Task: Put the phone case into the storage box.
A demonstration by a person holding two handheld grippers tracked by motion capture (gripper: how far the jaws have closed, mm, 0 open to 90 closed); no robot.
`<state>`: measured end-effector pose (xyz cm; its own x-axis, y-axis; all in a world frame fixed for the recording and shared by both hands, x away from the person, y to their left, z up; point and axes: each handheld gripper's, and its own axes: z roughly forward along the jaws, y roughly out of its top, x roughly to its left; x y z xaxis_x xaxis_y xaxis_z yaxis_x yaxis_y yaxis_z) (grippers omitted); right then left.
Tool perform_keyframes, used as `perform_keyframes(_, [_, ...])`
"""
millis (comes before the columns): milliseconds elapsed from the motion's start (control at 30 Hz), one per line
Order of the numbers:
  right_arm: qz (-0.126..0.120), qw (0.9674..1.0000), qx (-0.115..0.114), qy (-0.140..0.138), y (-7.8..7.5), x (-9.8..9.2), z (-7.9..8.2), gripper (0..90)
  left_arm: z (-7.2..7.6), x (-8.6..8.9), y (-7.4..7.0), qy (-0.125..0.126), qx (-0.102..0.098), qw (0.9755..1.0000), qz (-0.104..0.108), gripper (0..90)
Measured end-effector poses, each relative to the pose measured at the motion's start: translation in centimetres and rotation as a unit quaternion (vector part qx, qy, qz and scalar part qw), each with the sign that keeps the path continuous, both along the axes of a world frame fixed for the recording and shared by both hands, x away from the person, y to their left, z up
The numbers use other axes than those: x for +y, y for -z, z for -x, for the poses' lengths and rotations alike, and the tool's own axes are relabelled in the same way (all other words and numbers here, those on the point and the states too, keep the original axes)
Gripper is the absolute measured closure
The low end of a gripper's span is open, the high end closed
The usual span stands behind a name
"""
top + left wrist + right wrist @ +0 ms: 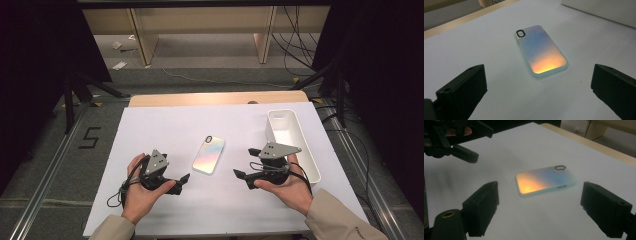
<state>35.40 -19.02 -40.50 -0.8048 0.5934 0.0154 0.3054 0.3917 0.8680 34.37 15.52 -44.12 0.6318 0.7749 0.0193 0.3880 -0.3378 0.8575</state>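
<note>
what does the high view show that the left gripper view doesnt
High view alone: both hands, the left gripper and right gripper, open, either side of the iridescent rectangular phone case, and the whole white plastic bin. Left gripper view alone: its black fingers spread wide, close up, and the case's black camera cutout. Both: the case lying flat and untouched on the white table sheet.

Beyond the left gripper's jaws, the white bin [604, 10] gets chopped off by the top edge. Both jaws' lower ends run out of frame too.

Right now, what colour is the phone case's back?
Iridescent, orange fading to blue, on the phone case; clearest in the left gripper view.
</note>
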Motion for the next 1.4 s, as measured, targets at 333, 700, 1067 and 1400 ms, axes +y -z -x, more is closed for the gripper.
perform_keyframes(333, [-0.014, 0.9997, -0.017, 0.01, -0.4, -1.6, 0.8, 13.7, -0.2, -0.2, -0.1, -0.003, 0.002, 1.0, 0.001, 0.0])
perform_keyframes(700, [-0.025, 0.9993, -0.026, 0.004, -0.4, -2.7, 1.2, 14.5, -0.7, -1.0, -0.6, 0.003, -0.002, 1.0, 0.0, 0.0])
perform_keyframes(1067, [-0.028, 0.9991, -0.031, 0.003, -0.3, -3.4, 1.8, 15.2, -1.9, -2.4, -0.6, 0.006, 0.006, 0.9998, -0.019, 0.0])
perform_keyframes(1400, [-0.028, 0.9992, -0.03, 0.0, -0.2, -3.7, 2.1, 15.6, -3.1, -3.5, -0.4, 0.012, 0.014, 0.9993, -0.034, 0.0])
